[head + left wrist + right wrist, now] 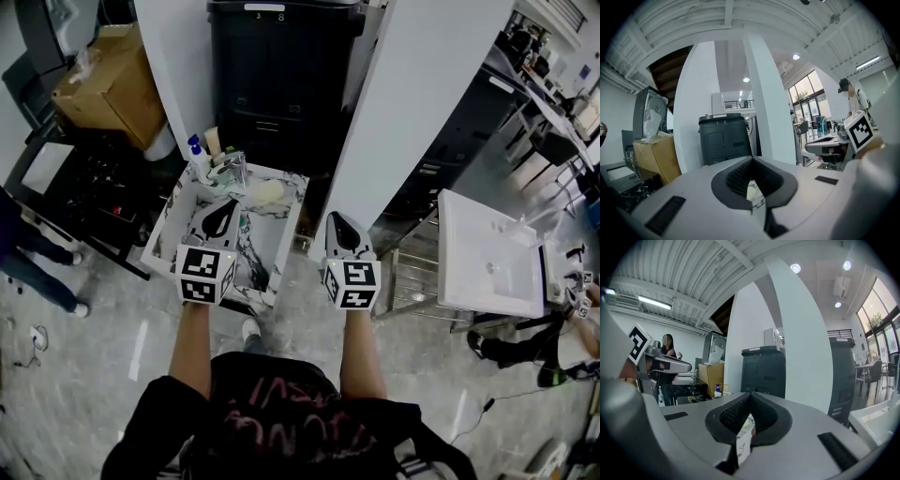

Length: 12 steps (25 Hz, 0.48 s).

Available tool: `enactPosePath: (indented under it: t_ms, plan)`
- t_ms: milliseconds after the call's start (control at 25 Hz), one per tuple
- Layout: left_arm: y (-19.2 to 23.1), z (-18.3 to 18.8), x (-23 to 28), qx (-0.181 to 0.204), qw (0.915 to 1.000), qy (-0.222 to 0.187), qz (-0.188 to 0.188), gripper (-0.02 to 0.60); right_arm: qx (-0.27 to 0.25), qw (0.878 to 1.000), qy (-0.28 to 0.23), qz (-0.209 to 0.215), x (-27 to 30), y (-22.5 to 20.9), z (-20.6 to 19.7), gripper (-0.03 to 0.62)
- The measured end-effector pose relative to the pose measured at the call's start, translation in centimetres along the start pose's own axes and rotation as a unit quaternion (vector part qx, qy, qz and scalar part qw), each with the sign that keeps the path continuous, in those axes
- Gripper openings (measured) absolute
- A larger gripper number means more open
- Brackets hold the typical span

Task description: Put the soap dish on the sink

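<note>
Both jaw pairs are pressed together, empty. Left gripper hovers over the marble sink, right gripper beside its rim; the pale soap dish lies in the basin beyond the left gripper's tips.

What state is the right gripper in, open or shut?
Shut. In the right gripper view, the right gripper has its tips touching, with nothing held between them.

**Layout from the head view**

Sink dead ahead. Faucet and pump bottle at its far rim. Cabinet behind it, between left pillar and right pillar. Cardboard box far left. Second sink well off to the right.
</note>
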<state>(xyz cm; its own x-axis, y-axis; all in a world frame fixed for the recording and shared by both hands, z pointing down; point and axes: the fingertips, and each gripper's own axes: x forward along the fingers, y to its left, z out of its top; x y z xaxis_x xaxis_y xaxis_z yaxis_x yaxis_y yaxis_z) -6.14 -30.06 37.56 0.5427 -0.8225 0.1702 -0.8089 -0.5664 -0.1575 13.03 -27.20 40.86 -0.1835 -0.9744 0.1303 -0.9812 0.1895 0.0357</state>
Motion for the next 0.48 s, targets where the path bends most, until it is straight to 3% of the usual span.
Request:
enactPosePath:
  t_ms: [480]
  plan:
    - [-0.07, 0.12, -0.75, 0.002, 1.0, 0.0, 0.004, 0.015, -0.006, 1.0, -0.006, 0.005, -0.53, 0.36, 0.41, 0.01]
